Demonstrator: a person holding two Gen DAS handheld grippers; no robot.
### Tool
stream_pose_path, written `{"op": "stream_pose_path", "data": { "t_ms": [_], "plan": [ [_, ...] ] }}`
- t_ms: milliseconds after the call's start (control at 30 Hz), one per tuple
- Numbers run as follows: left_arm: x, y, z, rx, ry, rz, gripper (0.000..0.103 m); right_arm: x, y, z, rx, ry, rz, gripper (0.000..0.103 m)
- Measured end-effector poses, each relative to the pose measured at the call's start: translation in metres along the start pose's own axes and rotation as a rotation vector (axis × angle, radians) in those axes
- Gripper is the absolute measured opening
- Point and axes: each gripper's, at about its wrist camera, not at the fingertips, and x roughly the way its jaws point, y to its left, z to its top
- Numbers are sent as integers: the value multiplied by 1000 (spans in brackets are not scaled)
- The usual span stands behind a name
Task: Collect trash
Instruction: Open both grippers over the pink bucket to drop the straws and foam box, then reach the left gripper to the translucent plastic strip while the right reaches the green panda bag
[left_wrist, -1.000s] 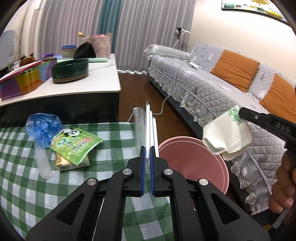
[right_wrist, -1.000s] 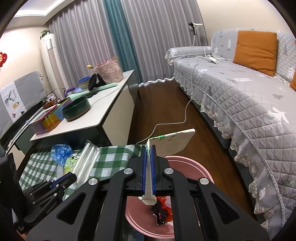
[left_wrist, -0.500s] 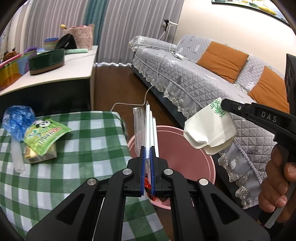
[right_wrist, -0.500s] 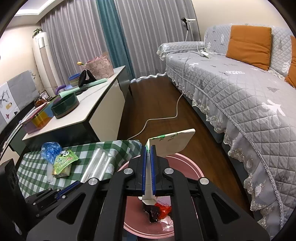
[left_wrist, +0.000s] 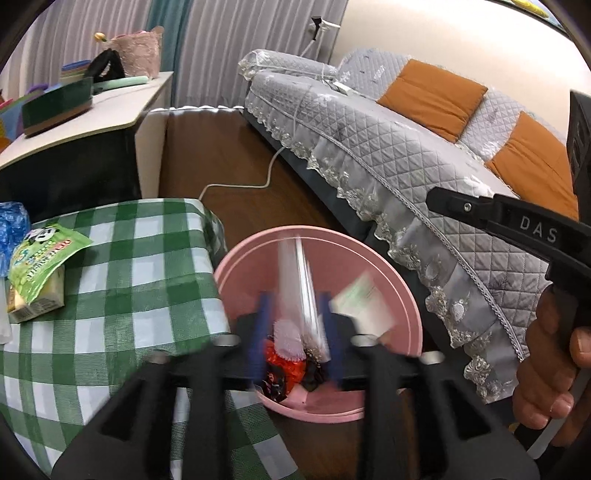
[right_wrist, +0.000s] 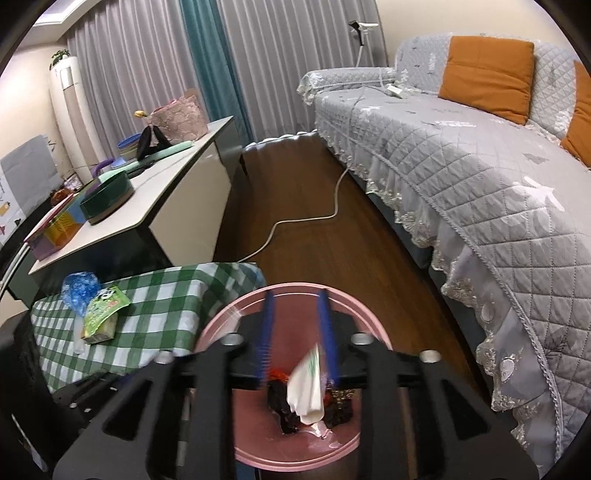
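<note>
Both grippers hang over the pink bin (left_wrist: 402, 291), and both are letting go. On my left gripper (left_wrist: 295, 332) the jaws are opening with the clear plastic wrapper (left_wrist: 299, 284) loose between the blue pads, blurred as it slips down toward the bin. On my right gripper (right_wrist: 295, 332) the jaws are opening too, and the crumpled white paper cup (right_wrist: 306, 387) drops clear of the pads into the bin, onto the red and dark scraps (right_wrist: 284, 402) already lying at the bottom.

So this pair of pieces is as good as collected. What is left sits on the green-checked table (left_wrist: 122, 295): a green panda snack pouch (left_wrist: 40, 254) resting on a pale yellow carton (left_wrist: 37, 299), a blue crumpled bag (left_wrist: 14, 225) just behind them, and something pale at the table's edge that I cannot make out. By my reckoning the job is past halfway, with one more trip or two to clear the table.
</note>
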Motion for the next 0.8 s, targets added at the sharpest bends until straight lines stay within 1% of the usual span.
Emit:
{"op": "stream_pose_path", "data": {
  "t_ms": [133, 233, 467, 600, 800],
  "plan": [
    [-5, 7, -2, -16, 0, 9, 36, 2, -4, 2, 33, 8, -2, 33],
    [-13, 11, -1, -17, -12, 24, 35, -2, 3, 4, 33, -1, 12, 33],
    [-41, 39, 2, -64, -63, 92, 36, -8, 42, 6, -12, -13, 69, 33],
    [-57, 66, 0, -109, -91, 146, 35, -9, 67, 5, -33, -14, 111, 33],
    [-78, 111, -3, -181, -124, 232, 35, 0, 107, 3, -60, 8, 167, 33]
  ]
}}
